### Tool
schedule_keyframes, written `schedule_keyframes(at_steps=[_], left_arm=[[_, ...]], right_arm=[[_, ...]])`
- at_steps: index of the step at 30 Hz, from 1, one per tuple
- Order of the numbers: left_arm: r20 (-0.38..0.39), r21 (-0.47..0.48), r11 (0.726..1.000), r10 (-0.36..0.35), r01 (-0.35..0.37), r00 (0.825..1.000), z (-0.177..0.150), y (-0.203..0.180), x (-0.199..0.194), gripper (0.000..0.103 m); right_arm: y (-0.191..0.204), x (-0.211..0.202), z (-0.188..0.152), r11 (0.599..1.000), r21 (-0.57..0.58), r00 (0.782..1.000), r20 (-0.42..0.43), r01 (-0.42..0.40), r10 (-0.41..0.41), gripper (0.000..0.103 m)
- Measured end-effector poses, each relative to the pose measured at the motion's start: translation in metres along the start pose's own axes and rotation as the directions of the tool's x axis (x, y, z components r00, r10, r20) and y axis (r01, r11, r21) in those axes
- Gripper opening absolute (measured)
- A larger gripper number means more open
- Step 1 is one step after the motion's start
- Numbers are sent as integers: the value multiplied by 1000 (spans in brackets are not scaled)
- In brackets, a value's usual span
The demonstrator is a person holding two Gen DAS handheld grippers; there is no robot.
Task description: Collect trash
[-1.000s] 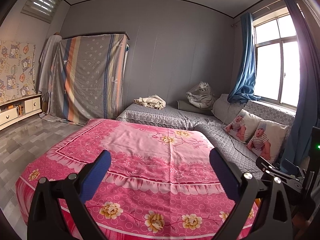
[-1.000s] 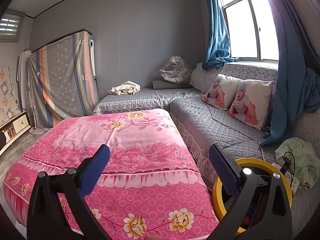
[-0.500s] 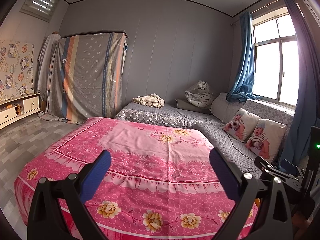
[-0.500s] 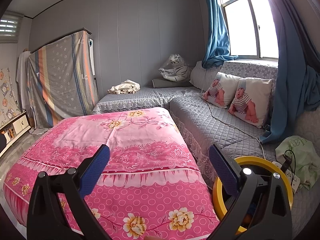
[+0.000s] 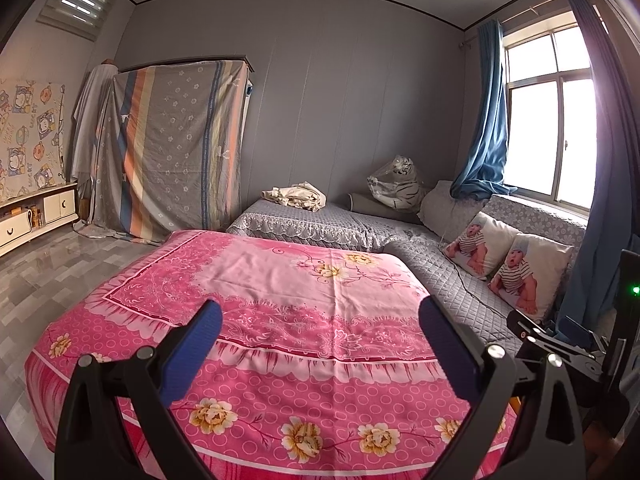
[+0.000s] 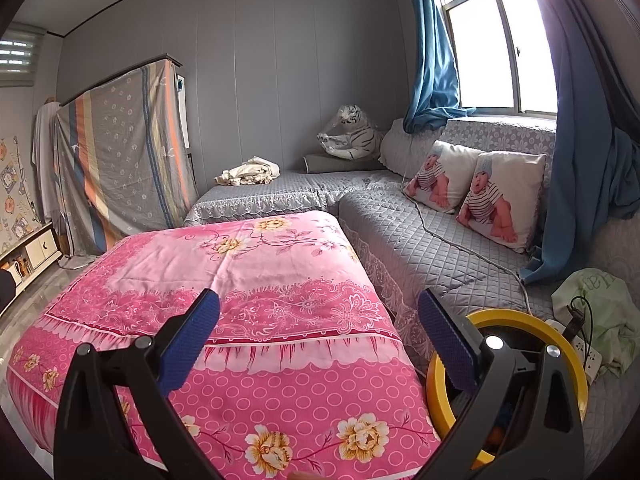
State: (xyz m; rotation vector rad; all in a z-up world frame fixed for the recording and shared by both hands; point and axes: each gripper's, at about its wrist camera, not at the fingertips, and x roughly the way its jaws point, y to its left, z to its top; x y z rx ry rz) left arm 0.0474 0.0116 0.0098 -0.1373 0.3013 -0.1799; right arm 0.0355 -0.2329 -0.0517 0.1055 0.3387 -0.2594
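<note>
My left gripper (image 5: 320,356) is open and empty, held above the near end of a table covered by a pink flowered cloth (image 5: 280,288). My right gripper (image 6: 318,352) is open and empty over the same pink cloth (image 6: 248,280). A round bin with a yellow rim (image 6: 508,316) stands at the cloth's right, partly hidden behind my right finger; small coloured things show inside it. No loose trash shows on the cloth. The other gripper's black body (image 5: 560,344) shows at the right edge of the left wrist view.
A grey quilted L-shaped couch (image 6: 408,240) runs along the back and right, with two baby-print pillows (image 6: 476,188), a plush tiger (image 6: 352,136), a crumpled cream cloth (image 6: 248,170), a green cloth (image 6: 600,308) and a power strip (image 6: 584,350). A draped wardrobe (image 5: 172,152) stands left.
Both views have shifted slightly; the left gripper has drifted a little, showing more floor on the left. Both grippers stay open and empty.
</note>
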Motion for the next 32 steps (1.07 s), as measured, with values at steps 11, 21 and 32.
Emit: schedule_keyframes(at_steps=[11,21,32], left_arm=[[-7,4,1000,-1,1,1000,-1,0,2,95],[3,17,1000,4,-4,1000,-3,0,2,95],[-8,20,1000,-2,2,1000,0,-2,3,95]], right_arm=[[-1,1,-1,1000,3,1000,-2,1,-1,95],[-1,2,-2,1000,6,1000,-4,3,-3,95],[0,1,-3,1000,10,1000,-7,3,-3,95]])
